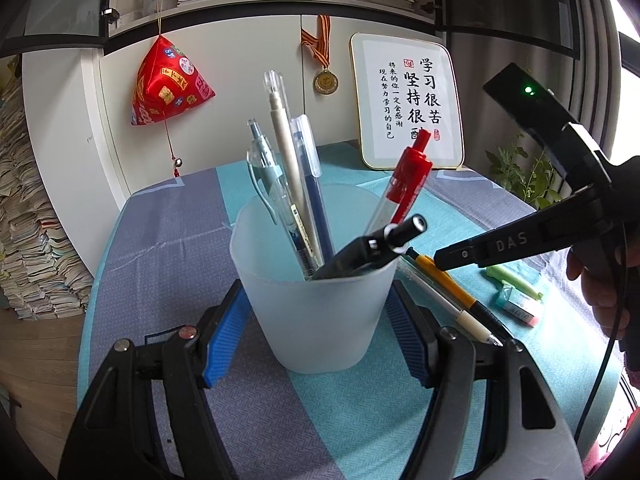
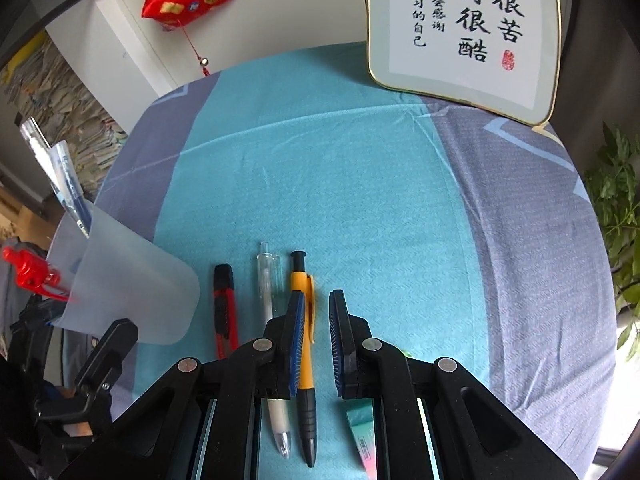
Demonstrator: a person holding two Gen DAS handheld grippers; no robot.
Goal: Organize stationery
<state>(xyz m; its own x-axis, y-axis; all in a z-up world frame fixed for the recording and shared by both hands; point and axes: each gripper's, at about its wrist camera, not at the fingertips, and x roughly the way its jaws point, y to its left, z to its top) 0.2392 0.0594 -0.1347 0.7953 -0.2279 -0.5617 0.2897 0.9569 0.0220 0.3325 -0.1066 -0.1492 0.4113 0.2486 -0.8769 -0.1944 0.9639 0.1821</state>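
Observation:
My left gripper [image 1: 316, 324] is shut on a frosted plastic cup [image 1: 316, 312], its blue pads pressing both sides. The cup holds several pens, among them a red one [image 1: 408, 184] and a black one [image 1: 384, 240]. My right gripper [image 2: 317, 300] points down over the table, nearly closed and holding nothing. A yellow pen [image 2: 306, 344] lies under the narrow gap between the jaws. Beside it lie a white pen [image 2: 266, 292] and a red-and-black utility knife [image 2: 224, 308]. An eraser [image 2: 362, 440] lies under the right finger. In the left wrist view the right gripper [image 1: 440, 260] hovers over the yellow pen [image 1: 444, 276].
A framed calligraphy board [image 1: 408, 104] leans at the back of the table. A green highlighter [image 1: 516, 278] lies by the eraser [image 1: 520, 304]. A red pouch [image 1: 168, 84] hangs on the cabinet. A plant [image 2: 616, 196] stands past the right edge. The cloth [image 2: 340, 184] beyond the pens is bare.

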